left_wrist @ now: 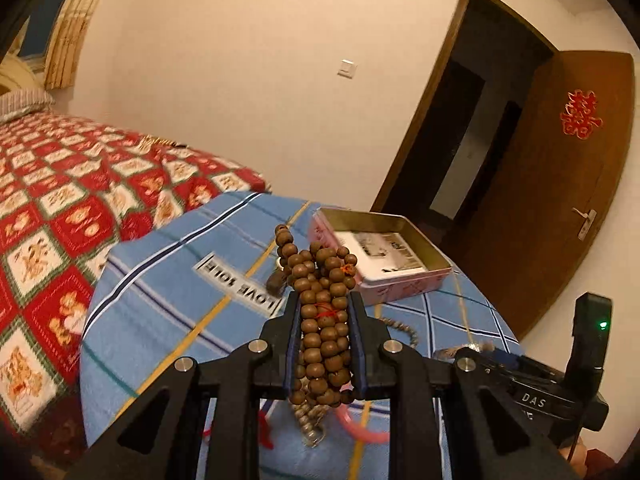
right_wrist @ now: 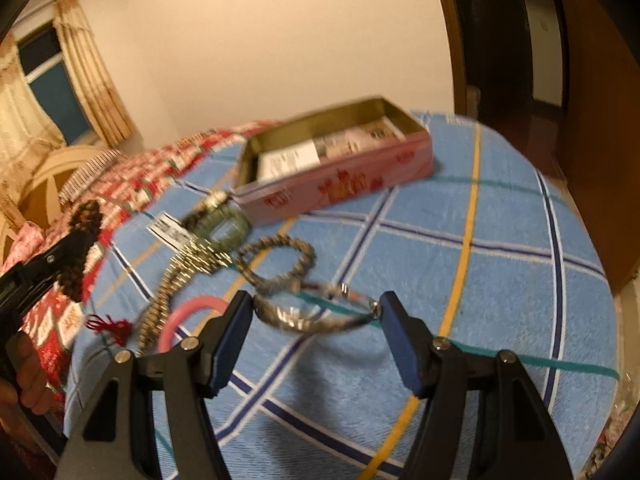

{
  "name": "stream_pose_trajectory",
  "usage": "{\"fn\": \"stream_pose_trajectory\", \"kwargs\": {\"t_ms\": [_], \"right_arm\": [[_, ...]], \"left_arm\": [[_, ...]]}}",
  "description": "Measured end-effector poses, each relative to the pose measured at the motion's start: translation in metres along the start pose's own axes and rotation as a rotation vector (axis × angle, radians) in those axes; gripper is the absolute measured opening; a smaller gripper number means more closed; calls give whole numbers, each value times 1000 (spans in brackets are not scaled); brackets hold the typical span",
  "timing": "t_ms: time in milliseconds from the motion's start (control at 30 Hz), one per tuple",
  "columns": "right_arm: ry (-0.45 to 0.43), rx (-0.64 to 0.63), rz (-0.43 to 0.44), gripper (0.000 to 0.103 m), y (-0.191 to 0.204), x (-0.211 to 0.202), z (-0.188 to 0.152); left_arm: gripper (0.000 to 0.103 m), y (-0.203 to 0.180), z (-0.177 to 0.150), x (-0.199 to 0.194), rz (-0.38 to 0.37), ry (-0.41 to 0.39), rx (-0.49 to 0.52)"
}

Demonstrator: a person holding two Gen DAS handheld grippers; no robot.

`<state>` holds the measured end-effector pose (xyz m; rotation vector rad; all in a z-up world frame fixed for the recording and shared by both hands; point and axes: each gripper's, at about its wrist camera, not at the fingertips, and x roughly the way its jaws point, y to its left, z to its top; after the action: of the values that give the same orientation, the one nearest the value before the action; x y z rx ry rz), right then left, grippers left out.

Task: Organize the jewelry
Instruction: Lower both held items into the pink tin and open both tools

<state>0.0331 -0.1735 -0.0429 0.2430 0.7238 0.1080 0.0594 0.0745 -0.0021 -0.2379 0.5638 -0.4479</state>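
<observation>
We see the left gripper (left_wrist: pixel 324 340) clamped on a bunched strand of brown wooden beads (left_wrist: pixel 322 304), its blue pads pressing the bundle from both sides and holding it in the air, clear of the blue plaid cloth (left_wrist: pixel 168 280). Beyond the beads stands the open pink rectangular tin (right_wrist: pixel 340 184), our landmark, with only printed paper on its floor as far as we can tell.

The right gripper (right_wrist: pixel 316 320) is spread around a silver metal bangle (right_wrist: pixel 316 316); its pads sit at the bangle's two ends, and through the blur we cannot tell whether they press it or whether it is lifted off the cloth. It lies nearer to us than the tin.

We judge the job barely begun: no jewelry shows inside the tin, and one strand is on its way.

Still on the cloth in front of the tin we count one greenish woven bracelet (right_wrist: pixel 224 224) with a white tag, one grey beaded loop (right_wrist: pixel 280 260), one long string of pale beads (right_wrist: pixel 160 304) ending in a red tassel (right_wrist: pixel 112 326), and one pink ring bangle (right_wrist: pixel 180 316). With the two in the grippers, we count six pieces and one tin.
</observation>
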Motion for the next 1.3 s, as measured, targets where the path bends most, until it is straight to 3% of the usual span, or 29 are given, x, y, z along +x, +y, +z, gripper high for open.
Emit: {"fn": "stream_pose_trajectory", "kwargs": {"t_ms": [233,400,633,767,933,1200,1300], "right_arm": [[-98,-33,2,68,9,-5,27],[-179,-18,-27,68,3,-3,57],[-252,63,-66,68,-15,26,112],[-232,108,-87,68,-28,60,130],[-155,127,-97,68,-39,91,123],[-118,118,-86,68,-48,99,124],[-98,140,-52,74,-52,103,123]], "left_arm": [[22,-41,22,34,-23,-24,96],[22,-59,34,62,-38,-48,100],[22,-77,44,121,8,-52,114],[22,-77,47,154,12,-6,78],[22,-72,49,177,12,29,55],[22,-80,40,190,24,92,79],[22,-78,37,193,37,109,61]]}}
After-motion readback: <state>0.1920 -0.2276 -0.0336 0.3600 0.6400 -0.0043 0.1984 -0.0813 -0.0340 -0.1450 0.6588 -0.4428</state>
